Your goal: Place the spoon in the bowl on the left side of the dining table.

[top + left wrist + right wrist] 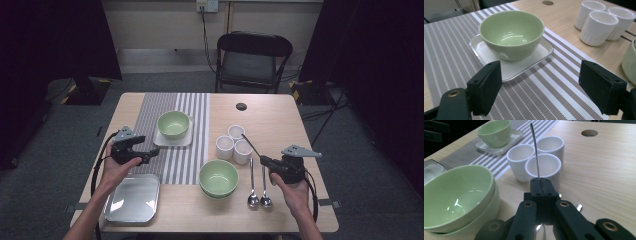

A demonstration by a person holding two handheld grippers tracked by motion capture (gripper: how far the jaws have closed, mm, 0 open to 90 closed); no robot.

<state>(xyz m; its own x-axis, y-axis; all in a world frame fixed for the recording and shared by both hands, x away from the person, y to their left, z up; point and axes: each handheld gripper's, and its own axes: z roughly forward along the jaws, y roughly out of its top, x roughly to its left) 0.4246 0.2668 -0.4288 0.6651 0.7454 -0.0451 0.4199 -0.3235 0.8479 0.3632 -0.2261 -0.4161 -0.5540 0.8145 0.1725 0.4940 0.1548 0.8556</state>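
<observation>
My right gripper (263,160) (540,183) is shut on a metal spoon (251,145) (535,150). The spoon's thin handle sticks out past the jaws, over three white cups (233,143) (543,165). My left gripper (151,154) (539,83) stands open over the striped runner (172,160) (554,97) with nothing between its jaws. It points at a green bowl (173,123) (511,32) that sits on a small white tray (159,140) (541,51). Two stacked green bowls (218,177) (456,197) stand near the front of the table, left of the right gripper.
Two more spoons (258,199) lie side by side in front of the right gripper. A square metal tray (132,198) rests at the front left corner. The table (280,125) has a round cable hole (241,106) at the back. A black chair (252,57) stands behind it.
</observation>
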